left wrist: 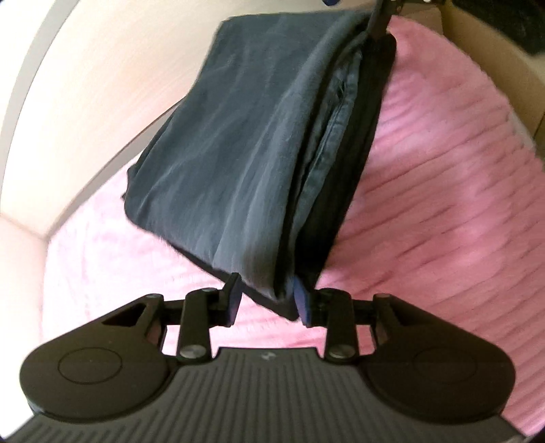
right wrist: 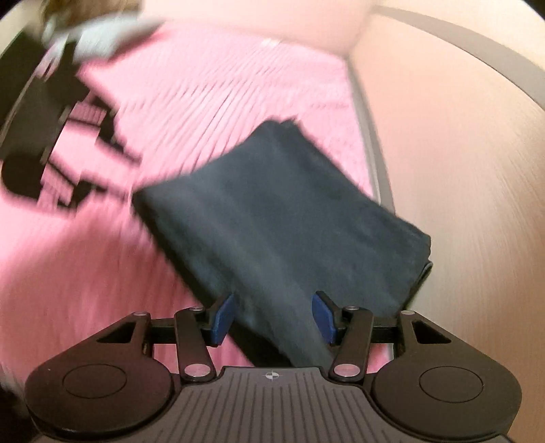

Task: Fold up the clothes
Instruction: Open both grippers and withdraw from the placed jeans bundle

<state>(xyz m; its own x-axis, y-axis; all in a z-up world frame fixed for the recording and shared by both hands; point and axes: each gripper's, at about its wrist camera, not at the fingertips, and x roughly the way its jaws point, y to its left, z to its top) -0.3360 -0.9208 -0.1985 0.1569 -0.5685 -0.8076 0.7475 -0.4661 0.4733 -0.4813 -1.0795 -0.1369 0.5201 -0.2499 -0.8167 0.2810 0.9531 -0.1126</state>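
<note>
A folded dark grey garment (left wrist: 245,153) hangs in several layers above a pink ribbed blanket (left wrist: 442,204). My left gripper (left wrist: 269,300) is shut on its near corner, blue pads pressed to the cloth. The right gripper's fingers (left wrist: 381,20) hold its far top corner. In the right wrist view the garment (right wrist: 272,218) runs away from my right gripper (right wrist: 274,317), whose blue pads stand apart on either side of the cloth edge; that view is blurred. The left gripper (right wrist: 112,170) shows at the garment's far left corner.
A cream wall (left wrist: 85,85) borders the blanket on the left. A cardboard box (left wrist: 504,61) stands at the top right. The wall and a grey rail (right wrist: 374,153) run along the blanket's right side.
</note>
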